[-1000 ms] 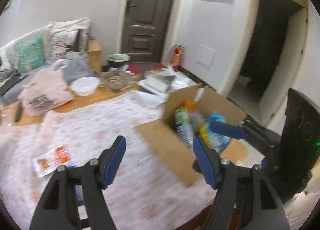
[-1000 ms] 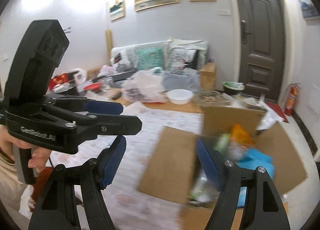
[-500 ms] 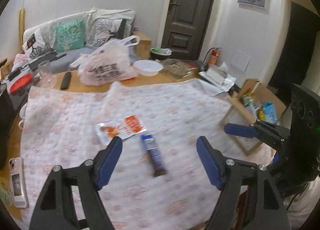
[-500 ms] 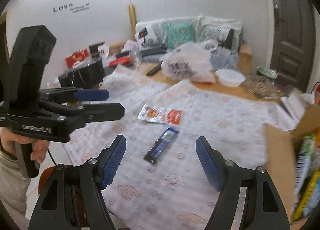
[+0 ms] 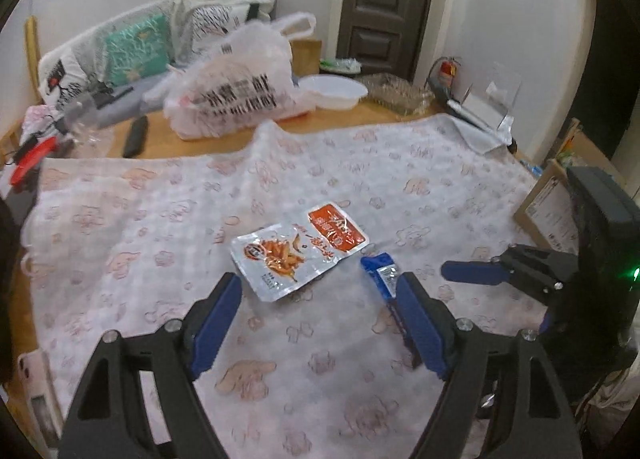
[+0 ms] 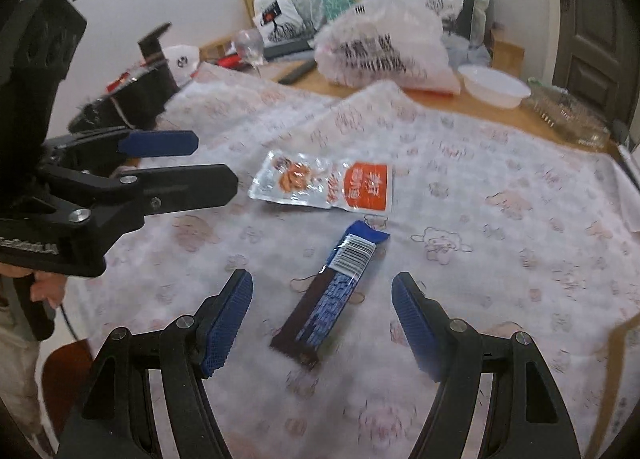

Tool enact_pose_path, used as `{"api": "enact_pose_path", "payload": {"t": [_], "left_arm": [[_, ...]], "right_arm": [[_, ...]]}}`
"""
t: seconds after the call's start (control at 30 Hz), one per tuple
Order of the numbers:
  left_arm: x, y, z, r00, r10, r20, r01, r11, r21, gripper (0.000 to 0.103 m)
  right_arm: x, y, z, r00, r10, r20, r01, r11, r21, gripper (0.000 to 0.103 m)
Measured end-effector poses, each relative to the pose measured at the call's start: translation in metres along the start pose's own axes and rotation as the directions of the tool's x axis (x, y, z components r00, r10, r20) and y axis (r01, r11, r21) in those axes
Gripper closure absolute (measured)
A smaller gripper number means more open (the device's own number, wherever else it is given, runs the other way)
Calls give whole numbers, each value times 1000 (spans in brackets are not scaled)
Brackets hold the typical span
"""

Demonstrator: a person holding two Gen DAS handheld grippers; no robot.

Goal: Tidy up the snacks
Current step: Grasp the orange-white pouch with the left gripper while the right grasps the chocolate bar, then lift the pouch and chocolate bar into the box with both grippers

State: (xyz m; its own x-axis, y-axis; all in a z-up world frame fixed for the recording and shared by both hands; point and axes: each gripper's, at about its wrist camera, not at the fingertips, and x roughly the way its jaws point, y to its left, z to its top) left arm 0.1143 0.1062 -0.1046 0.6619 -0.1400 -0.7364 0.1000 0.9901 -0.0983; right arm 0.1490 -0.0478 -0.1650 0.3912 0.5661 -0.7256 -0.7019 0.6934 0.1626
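A silver and orange snack pouch [image 5: 300, 250] lies flat on the patterned tablecloth [image 5: 160, 219]; it also shows in the right wrist view [image 6: 324, 187]. A dark blue snack bar [image 6: 332, 291] lies beside it, partly hidden behind my left finger in the left wrist view [image 5: 382, 275]. My left gripper [image 5: 320, 323] is open and empty, just short of the pouch. My right gripper [image 6: 322, 319] is open and empty, with the bar between its fingers' line. The cardboard box [image 5: 548, 211] is at the table's right edge.
A white printed plastic bag [image 5: 236, 91], a white bowl [image 5: 334, 89], a clear tray [image 5: 394, 93] and a remote [image 5: 134, 135] sit at the table's far side. A phone [image 5: 36, 391] lies at the near left. A sofa with cushions stands behind.
Both grippers swung left from the box to the two snacks on the cloth and moved closer and lower over them. Both stayed open.
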Motion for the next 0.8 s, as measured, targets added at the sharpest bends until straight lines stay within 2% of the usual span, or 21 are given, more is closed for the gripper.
{"api": "enact_pose_path", "payload": {"t": [0.07,0.13,0.2,0.27,0.3,0.33,0.37,0.43,0.5,0.67,0.8], "left_arm": [[13,1,4,1000,-10,-18,10,1000,0,26],[30,3,11,999,-8,-40,9,1000,12,26],[46,3,17,998,3,-61,-1,1000,29,26],[58,3,23,997,14,-75,-10,999,46,26],[65,2,25,996,19,-82,-14,998,56,26],[72,3,27,996,22,-87,-16,998,63,26],[77,3,29,995,21,-93,-15,998,66,26],[89,4,31,994,8,-109,0,997,72,27],[100,5,32,992,-6,-125,15,997,73,34],[111,12,37,993,-23,-116,32,996,82,34],[114,15,38,990,-40,-139,49,997,65,34]], "right_arm": [[17,-2,1,1000,-5,-23,5,1000,-8,38],[28,-3,1,998,-37,-50,35,999,-41,56],[30,-5,0,996,-76,-43,73,994,-79,62],[31,-14,2,995,-93,-42,89,993,-77,73],[31,-18,3,994,-101,-40,98,992,-75,83],[32,-22,3,993,-117,-35,114,991,-76,86],[32,-26,4,991,-130,-26,127,989,-77,87],[32,-34,6,994,-104,-23,103,993,-53,88],[32,-41,7,997,-79,-22,78,997,-28,88],[32,-56,10,996,-93,-17,93,995,26,88],[30,-61,11,996,-92,-14,93,995,47,88]]}}
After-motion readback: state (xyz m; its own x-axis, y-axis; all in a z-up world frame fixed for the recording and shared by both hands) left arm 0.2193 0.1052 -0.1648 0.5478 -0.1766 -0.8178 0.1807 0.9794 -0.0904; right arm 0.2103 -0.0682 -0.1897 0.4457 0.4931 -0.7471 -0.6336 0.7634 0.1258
